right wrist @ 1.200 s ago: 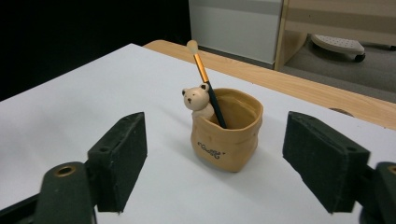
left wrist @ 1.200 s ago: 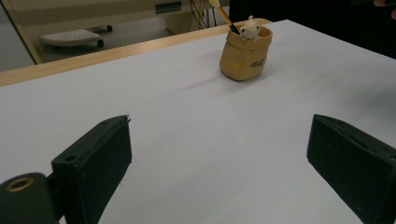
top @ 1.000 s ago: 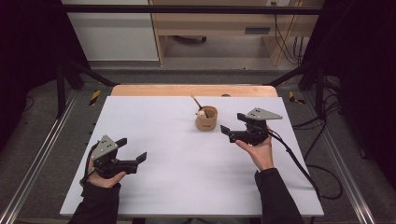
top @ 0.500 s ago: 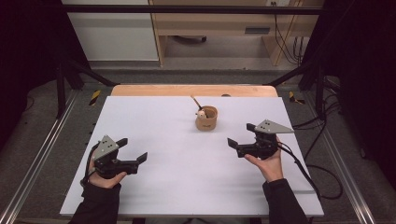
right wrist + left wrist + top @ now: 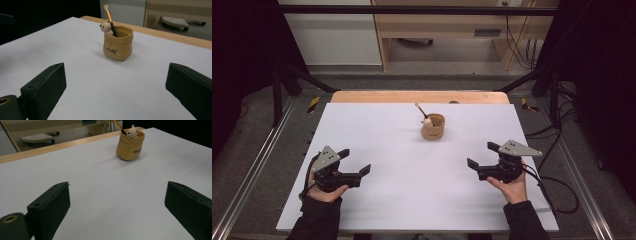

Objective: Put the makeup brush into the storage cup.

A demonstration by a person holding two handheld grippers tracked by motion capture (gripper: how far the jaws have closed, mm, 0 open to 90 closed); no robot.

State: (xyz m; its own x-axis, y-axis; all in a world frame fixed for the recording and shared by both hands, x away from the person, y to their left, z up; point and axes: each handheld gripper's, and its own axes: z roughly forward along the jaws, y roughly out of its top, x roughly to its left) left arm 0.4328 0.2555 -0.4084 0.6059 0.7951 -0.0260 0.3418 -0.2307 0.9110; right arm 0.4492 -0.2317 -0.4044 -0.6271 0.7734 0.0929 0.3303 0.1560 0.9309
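A tan sack-shaped pot (image 5: 433, 127) stands at the back middle of the white table (image 5: 412, 200). It holds a small pale bear figure (image 5: 106, 28) and a thin brush (image 5: 110, 16) that leans toward the far edge. My left gripper (image 5: 355, 160) rests low at the front left, open and empty, with the pot (image 5: 130, 147) far ahead of its jaws. My right gripper (image 5: 481, 154) sits at the front right. Its jaws have just been opening and stand wide with nothing between them. They face the pot (image 5: 118, 45) from well short of it.
A wooden strip (image 5: 419, 96) borders the table's far edge. Metal rails (image 5: 257, 165) run along both sides. Cables (image 5: 557, 190) trail off the right side. A cabinet and a wooden shelf unit (image 5: 437, 30) stand beyond the table.
My right hand has drawn back from beside the pot toward the near right of the table, sinking slightly. My left hand has kept still.
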